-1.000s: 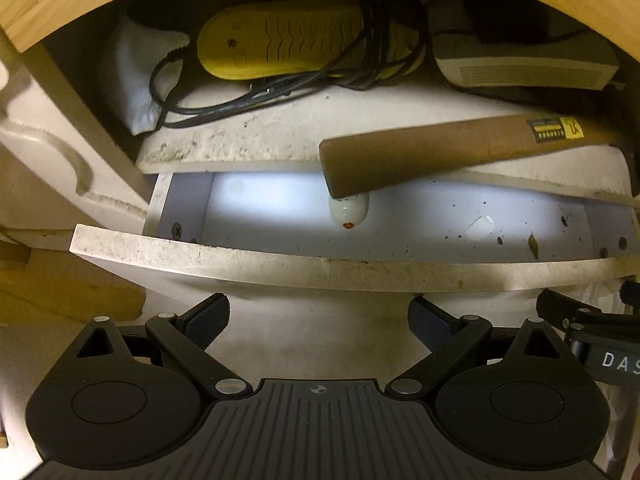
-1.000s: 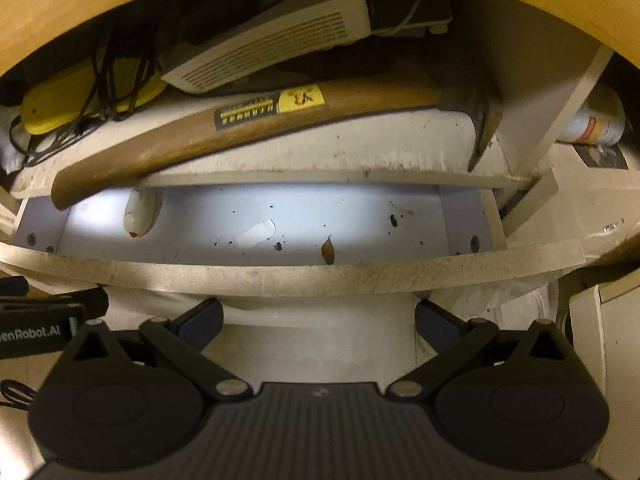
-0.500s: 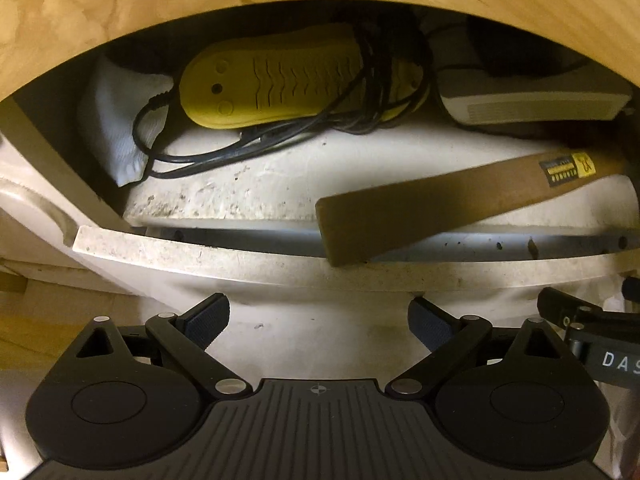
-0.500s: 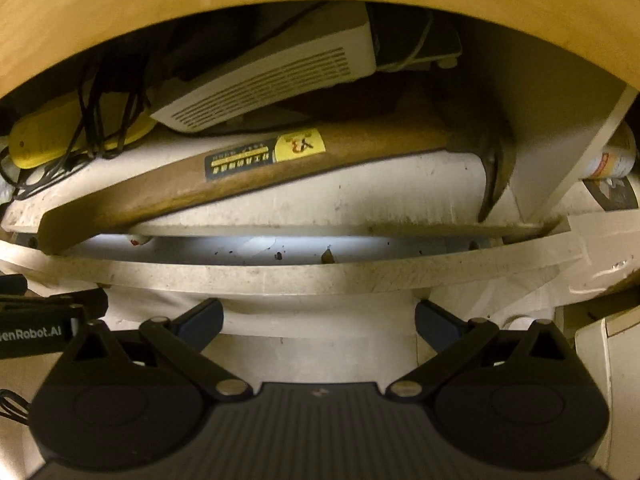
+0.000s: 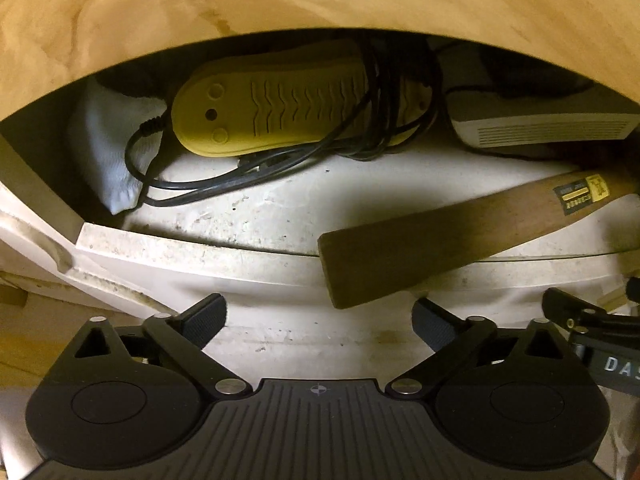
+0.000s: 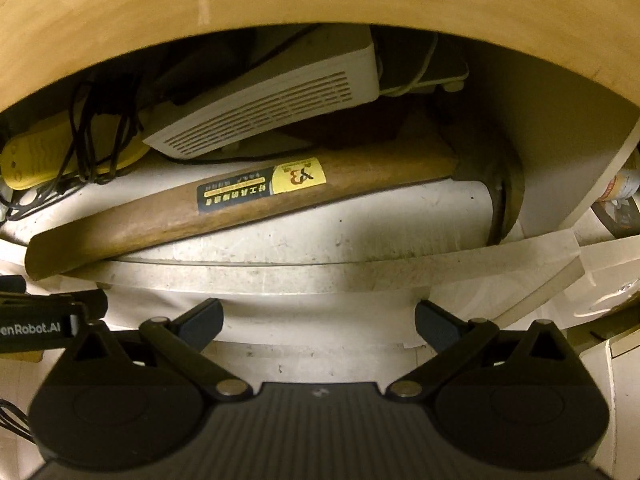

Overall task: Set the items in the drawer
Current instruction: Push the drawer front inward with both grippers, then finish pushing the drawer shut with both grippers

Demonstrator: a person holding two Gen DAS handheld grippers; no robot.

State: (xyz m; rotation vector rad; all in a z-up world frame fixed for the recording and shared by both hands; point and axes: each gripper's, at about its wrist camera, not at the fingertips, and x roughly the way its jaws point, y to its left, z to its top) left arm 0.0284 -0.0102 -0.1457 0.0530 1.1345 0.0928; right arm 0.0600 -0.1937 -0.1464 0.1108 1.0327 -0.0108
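Observation:
The white drawer front (image 5: 200, 264) (image 6: 280, 276) is pushed in flush under the white shelf, so its inside is hidden. My left gripper (image 5: 318, 316) and right gripper (image 6: 318, 318) are both open and empty, side by side against the drawer front. A wooden-handled hammer (image 5: 460, 228) (image 6: 248, 200) lies on the shelf above, its handle end sticking out over the drawer edge.
On the shelf lie a yellow shoe-shaped device (image 5: 280, 108) wrapped in black cable (image 5: 224, 184), a white vented box (image 6: 272, 96) and a white cloth (image 5: 108, 148). A wooden board (image 5: 280, 8) overhangs the shelf. A can (image 6: 624, 188) stands at far right.
The drawer has slid from open to fully shut, hiding its lit inside and the small white item. Both grippers moved forward with it.

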